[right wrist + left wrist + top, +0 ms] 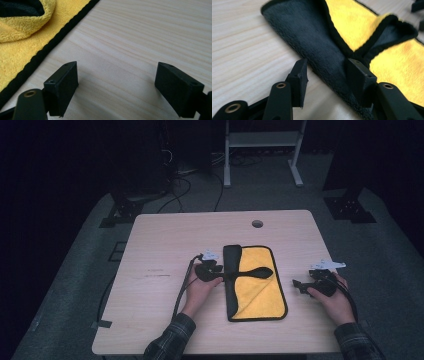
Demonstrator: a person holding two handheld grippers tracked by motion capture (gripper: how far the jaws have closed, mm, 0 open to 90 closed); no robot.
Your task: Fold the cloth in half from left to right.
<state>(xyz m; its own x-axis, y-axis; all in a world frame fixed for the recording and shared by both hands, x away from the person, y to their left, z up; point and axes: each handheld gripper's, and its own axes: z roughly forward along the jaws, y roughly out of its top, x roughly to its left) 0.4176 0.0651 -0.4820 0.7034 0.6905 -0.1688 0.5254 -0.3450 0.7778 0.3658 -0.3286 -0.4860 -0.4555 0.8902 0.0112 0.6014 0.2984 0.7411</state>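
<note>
Straddling the cloth's [322, 50] folded black edge, my left gripper [328, 72] stood half-open, not yet pinching; right gripper [116, 82] (wide open, empty) idled nearby. Needed both layers btwn pads.

left gripper [327, 72] open, right gripper [116, 87] open

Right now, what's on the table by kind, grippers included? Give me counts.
Cloths: 1, the yellow cloth with black backing, its left edge folded over
Grippers: 2, the left gripper at the cloth's folded edge and the right gripper on bare wood
Total: 3
</note>
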